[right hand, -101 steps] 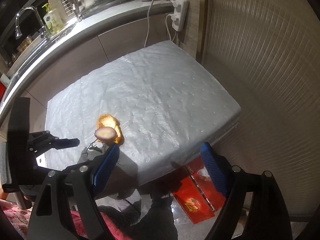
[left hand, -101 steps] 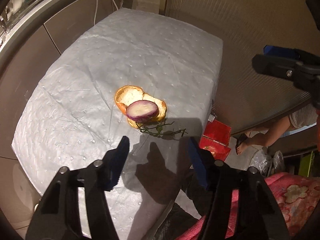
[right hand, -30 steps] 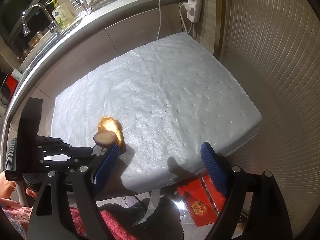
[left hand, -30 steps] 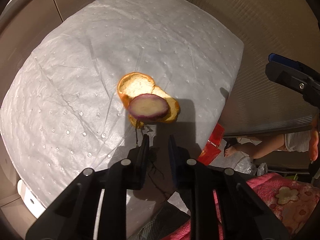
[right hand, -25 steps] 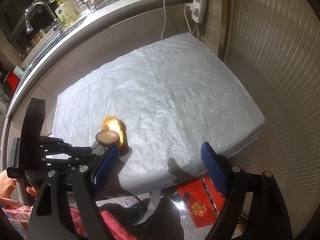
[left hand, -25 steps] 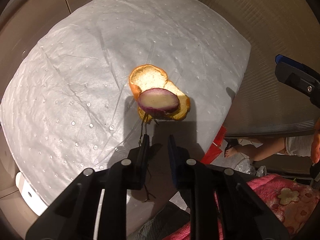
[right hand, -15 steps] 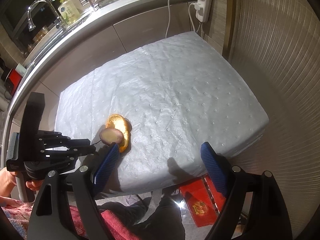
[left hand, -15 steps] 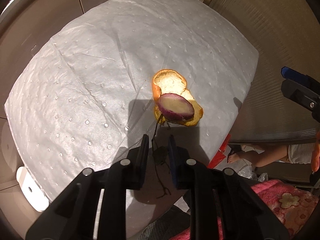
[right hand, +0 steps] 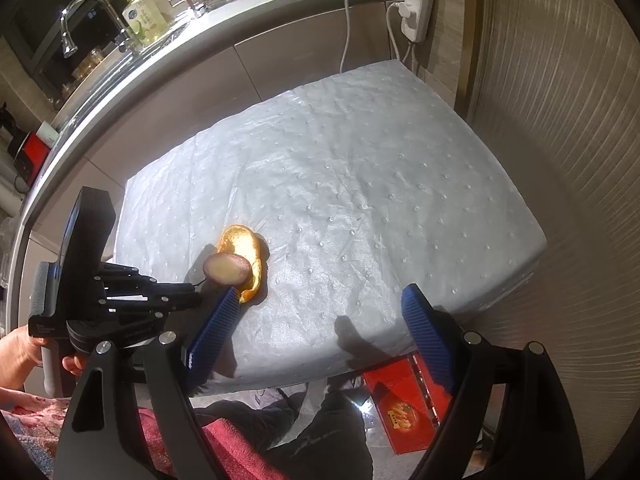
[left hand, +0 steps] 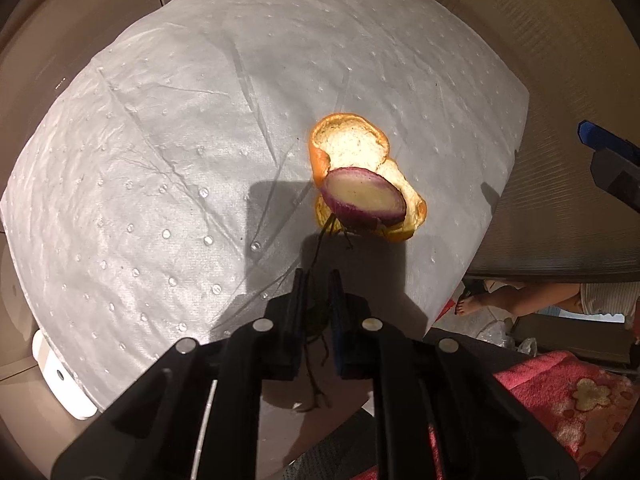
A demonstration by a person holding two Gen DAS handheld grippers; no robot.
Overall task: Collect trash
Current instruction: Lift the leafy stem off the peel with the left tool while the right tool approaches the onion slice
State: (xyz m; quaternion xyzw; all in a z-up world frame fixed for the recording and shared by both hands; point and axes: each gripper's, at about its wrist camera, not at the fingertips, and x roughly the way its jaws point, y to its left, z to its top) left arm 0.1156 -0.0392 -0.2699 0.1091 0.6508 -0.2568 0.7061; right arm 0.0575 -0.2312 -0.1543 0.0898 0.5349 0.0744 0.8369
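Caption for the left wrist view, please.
Left claw pinches a dark stem beside onion half and orange peel.

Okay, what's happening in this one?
A person is clearing food scraps off a white padded mat. The left gripper has just been closing its jaws on a thin dark stem, which hangs between them. An onion half and orange peel lie on the mat. The right gripper hovers open near the mat's edge, holding nothing.
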